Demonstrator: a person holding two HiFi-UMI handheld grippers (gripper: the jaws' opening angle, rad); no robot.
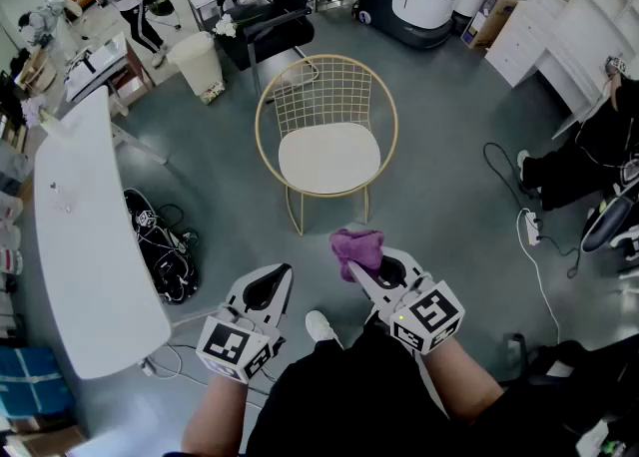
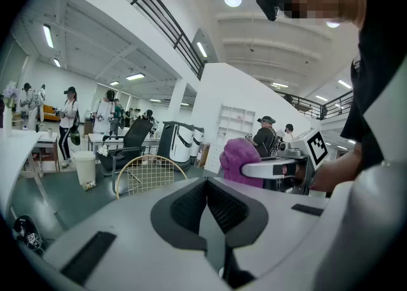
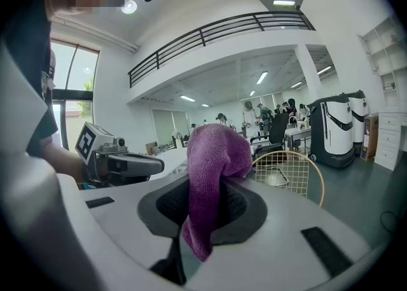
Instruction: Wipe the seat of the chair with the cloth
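The gold wire chair (image 1: pixel 326 136) with a white round seat (image 1: pixel 328 158) stands on the grey floor ahead of me. A purple cloth (image 1: pixel 356 248) is bunched up between the jaws of my right gripper (image 1: pixel 371 267), which is shut on it, short of the chair's front edge. In the right gripper view the cloth (image 3: pixel 213 169) hangs down between the jaws, with the chair (image 3: pixel 289 174) beyond. My left gripper (image 1: pixel 268 288) is held beside it to the left, shut and empty. In the left gripper view the chair (image 2: pixel 147 173) and the cloth (image 2: pixel 243 154) both show.
A long white table (image 1: pixel 85 245) runs along the left, with a black bag and cables (image 1: pixel 160 243) under it. A black office chair (image 1: pixel 272 4) and a white bin (image 1: pixel 198 62) stand behind the gold chair. A power strip and cable (image 1: pixel 532 228) lie at right. People stand far off.
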